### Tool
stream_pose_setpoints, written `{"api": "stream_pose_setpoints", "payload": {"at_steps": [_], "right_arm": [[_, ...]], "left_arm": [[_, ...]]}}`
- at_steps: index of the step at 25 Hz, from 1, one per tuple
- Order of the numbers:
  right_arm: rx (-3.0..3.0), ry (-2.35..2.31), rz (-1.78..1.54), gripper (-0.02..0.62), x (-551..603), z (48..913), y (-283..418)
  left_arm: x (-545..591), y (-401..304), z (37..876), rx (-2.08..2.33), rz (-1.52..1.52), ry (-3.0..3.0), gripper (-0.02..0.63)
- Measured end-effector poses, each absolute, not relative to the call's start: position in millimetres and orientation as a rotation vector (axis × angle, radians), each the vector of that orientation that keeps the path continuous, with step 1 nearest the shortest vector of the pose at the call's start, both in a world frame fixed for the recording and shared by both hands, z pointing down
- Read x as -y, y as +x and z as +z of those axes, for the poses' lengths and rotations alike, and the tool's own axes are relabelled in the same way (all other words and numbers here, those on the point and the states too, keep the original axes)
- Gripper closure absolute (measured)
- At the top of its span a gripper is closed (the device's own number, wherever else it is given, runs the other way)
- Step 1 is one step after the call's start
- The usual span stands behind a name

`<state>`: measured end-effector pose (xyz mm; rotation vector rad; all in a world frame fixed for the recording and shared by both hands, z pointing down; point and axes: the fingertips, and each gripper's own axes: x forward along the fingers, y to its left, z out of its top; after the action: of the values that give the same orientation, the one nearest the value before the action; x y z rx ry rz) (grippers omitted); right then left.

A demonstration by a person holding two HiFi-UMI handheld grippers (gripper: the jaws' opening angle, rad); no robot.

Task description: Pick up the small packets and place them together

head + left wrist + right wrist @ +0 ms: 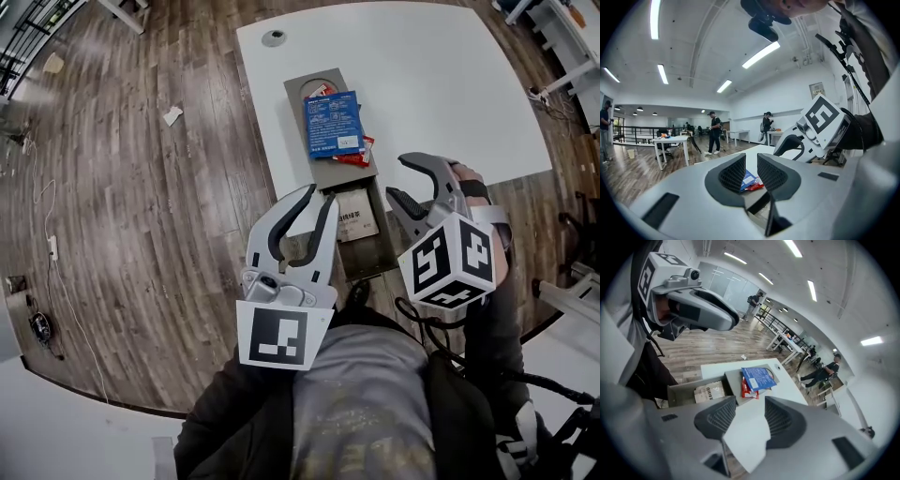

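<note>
Head view — left gripper point(319, 194), right gripper point(397, 176) gape empty; we should pinch tan packet point(355, 216) near blue packet point(334, 123) squarely.

The surface point(441, 84) is seen to be plain white, and the floor point(141, 187) is patterned in dark brown wood planks. A dull grey is shown by the tray point(298, 122) at the surface's near edge. A blue packet point(334, 124) printed with white text is seen there, edged by a red packet point(358, 156), and a tan packet point(354, 217) is marked with dark print. The left hand-held gripper point(321, 194) and the right hand-held gripper point(396, 176) are coloured grey, with black cross-hatched pads point(732, 174). The left cube point(284, 335) and the right cube point(448, 260) are patterned with black-and-white squares.
</note>
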<state>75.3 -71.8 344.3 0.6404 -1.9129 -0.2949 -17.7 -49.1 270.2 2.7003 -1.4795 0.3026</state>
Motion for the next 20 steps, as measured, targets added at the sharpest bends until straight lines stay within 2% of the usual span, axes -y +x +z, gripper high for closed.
{"api": "stream_pose_setpoints", "payload": {"at_steps": [10,20], "right_arm": [[1.982,0.366,-0.208,0.399,-24.7,415.6,44.7],[1.908,0.192,-0.160,0.250,-11.6,479.3,5.5]], "left_arm": [[-0.8,-7.6,281.2,1.505,0.336,2.651,0.532],[12.1,-59.7,292.6,1.624,0.361,2.544,0.532]]}}
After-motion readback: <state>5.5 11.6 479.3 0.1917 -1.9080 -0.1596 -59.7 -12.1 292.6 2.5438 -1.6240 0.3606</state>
